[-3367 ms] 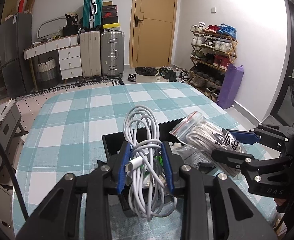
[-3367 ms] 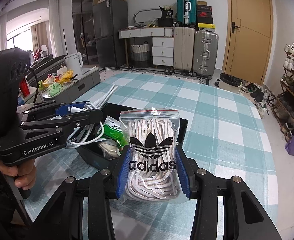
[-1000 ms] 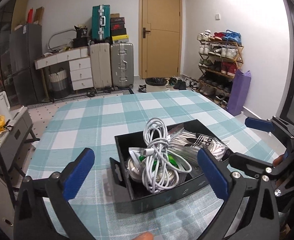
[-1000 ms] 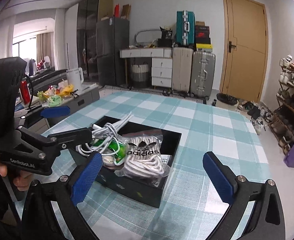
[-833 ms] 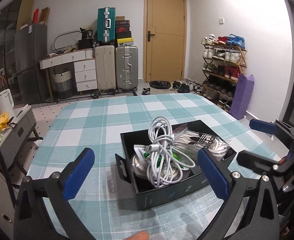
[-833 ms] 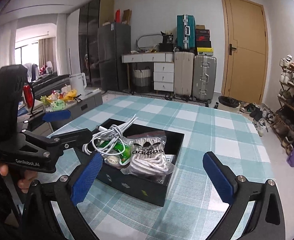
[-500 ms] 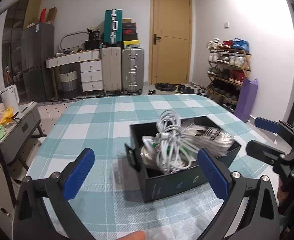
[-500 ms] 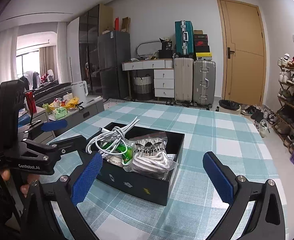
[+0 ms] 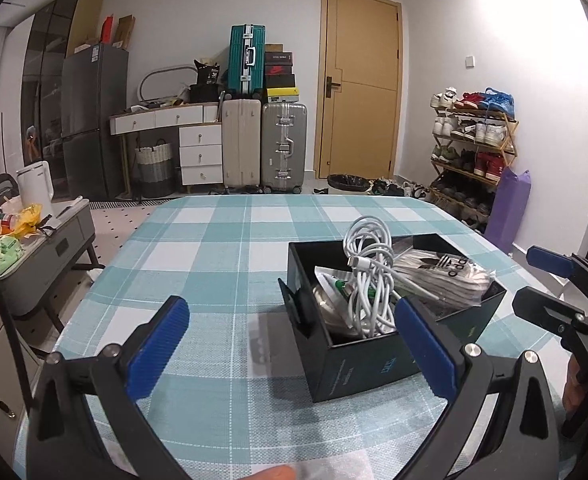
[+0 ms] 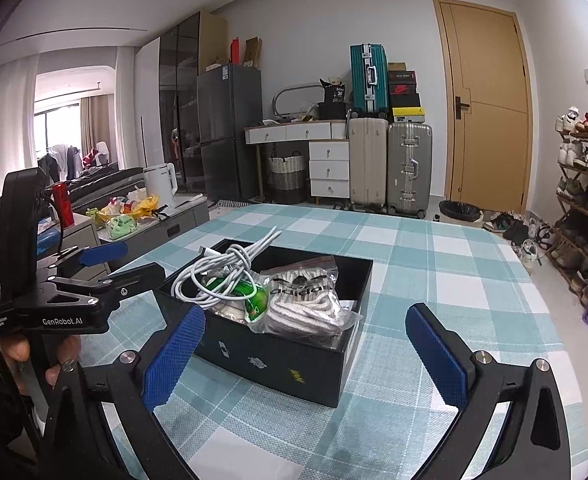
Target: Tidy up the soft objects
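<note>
A black open box (image 9: 357,362) (image 10: 286,360) stands on the teal checked tablecloth. Inside it lie a coiled white cable (image 9: 367,276) (image 10: 222,270), a clear zip bag of white laces with an adidas logo (image 9: 441,280) (image 10: 305,300), and a green packet (image 10: 254,298). My left gripper (image 9: 290,344) is open and empty, low over the table, left of and in front of the box. My right gripper (image 10: 303,350) is open and empty, held back from the box's near side. Each gripper also shows in the other's view: the right gripper (image 9: 549,284), the left gripper (image 10: 106,264).
The checked table (image 9: 214,248) (image 10: 453,264) stretches away beyond the box. Off its left edge stands a grey side cabinet (image 9: 38,248) with snacks and a kettle. Suitcases (image 9: 262,144), a door and a shoe rack (image 9: 473,152) line the far walls.
Both grippers let go of the cable and the lace bag, which now lie in the box. Both have since pulled back and lowered, staying open; the box looks smaller and farther.
</note>
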### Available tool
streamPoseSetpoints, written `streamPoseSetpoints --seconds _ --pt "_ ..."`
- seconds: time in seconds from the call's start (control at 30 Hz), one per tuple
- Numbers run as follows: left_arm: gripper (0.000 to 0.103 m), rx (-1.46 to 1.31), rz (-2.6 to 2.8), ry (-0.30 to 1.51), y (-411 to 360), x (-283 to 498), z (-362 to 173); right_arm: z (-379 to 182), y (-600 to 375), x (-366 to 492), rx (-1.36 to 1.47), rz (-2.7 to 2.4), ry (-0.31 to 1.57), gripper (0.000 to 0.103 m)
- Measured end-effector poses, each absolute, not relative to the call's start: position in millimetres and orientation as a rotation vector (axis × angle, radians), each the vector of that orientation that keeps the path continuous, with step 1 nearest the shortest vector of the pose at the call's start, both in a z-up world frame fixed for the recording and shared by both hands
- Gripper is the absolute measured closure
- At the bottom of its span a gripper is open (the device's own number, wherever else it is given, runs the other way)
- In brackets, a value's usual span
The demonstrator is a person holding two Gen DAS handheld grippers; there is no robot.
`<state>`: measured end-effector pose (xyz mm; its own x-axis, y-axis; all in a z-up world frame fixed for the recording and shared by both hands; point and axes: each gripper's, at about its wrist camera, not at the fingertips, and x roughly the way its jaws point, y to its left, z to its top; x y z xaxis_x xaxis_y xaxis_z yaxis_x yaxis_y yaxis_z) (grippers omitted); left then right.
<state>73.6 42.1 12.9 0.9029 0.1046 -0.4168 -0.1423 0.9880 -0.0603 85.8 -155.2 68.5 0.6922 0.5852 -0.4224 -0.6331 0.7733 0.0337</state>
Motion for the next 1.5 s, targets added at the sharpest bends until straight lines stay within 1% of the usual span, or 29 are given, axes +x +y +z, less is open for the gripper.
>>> streamPoseSetpoints --seconds 1.5 --pt "0.000 -0.076 0.121 0.403 38.3 69.8 14.8 65.4 -156.1 80.9 -0.120 0.692 0.407 0.001"
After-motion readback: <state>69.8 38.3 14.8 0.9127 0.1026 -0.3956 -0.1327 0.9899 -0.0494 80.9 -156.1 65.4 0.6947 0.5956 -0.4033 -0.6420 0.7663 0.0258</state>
